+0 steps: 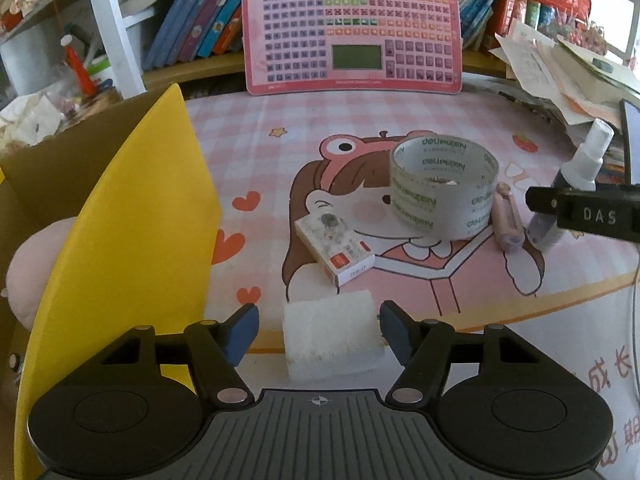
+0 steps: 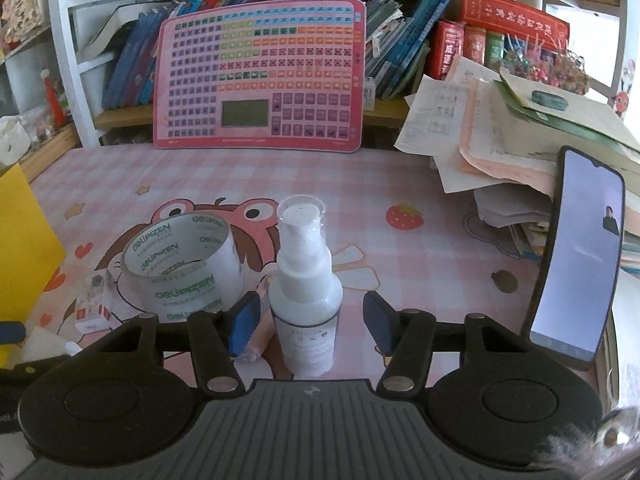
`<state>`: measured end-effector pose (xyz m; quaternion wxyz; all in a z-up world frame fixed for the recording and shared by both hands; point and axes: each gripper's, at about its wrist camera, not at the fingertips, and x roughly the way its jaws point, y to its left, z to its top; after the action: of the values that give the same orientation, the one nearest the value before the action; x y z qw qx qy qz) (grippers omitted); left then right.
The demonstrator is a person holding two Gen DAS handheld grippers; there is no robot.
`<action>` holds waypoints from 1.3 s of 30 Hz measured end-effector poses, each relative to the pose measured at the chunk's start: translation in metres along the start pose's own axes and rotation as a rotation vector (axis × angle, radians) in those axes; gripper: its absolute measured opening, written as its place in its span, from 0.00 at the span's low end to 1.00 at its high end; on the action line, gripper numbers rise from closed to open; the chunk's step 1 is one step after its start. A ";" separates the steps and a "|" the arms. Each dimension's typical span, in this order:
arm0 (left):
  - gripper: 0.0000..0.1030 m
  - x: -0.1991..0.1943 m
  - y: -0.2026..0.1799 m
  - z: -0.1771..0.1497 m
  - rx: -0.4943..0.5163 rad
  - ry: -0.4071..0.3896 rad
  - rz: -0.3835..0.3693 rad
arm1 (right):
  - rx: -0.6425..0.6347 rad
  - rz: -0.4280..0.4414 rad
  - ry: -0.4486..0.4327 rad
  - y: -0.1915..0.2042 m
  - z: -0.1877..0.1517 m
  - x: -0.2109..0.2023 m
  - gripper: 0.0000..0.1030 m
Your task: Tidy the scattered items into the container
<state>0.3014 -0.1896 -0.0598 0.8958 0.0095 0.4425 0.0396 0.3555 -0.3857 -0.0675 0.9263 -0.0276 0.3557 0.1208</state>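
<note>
In the left wrist view my left gripper (image 1: 318, 330) is open with a white foam block (image 1: 331, 336) between its fingers, not clamped. Beyond it lie a small white-and-red box (image 1: 335, 250), a clear tape roll (image 1: 442, 186) and a pink tube (image 1: 507, 218). A yellow-flapped cardboard box (image 1: 120, 216) stands at the left with a pink soft item inside. In the right wrist view my right gripper (image 2: 310, 326) is open around an upright white spray bottle (image 2: 305, 292). The tape roll (image 2: 184, 268), pink tube (image 2: 260, 338) and small box (image 2: 94, 304) sit to its left.
A pink keyboard toy (image 2: 264, 80) leans against the bookshelf at the back. A paper stack (image 2: 520, 148) fills the right side, with a propped phone (image 2: 580, 256) in front of it. The desk has a pink cartoon mat (image 1: 360, 120).
</note>
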 end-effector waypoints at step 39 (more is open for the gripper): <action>0.62 -0.003 -0.003 -0.006 -0.004 0.071 -0.089 | 0.024 0.041 0.013 -0.004 -0.012 -0.016 0.30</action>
<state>0.2952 -0.1928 -0.0609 0.8805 -0.0133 0.4738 0.0007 0.3374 -0.3945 -0.0662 0.9216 -0.0101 0.3635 0.1354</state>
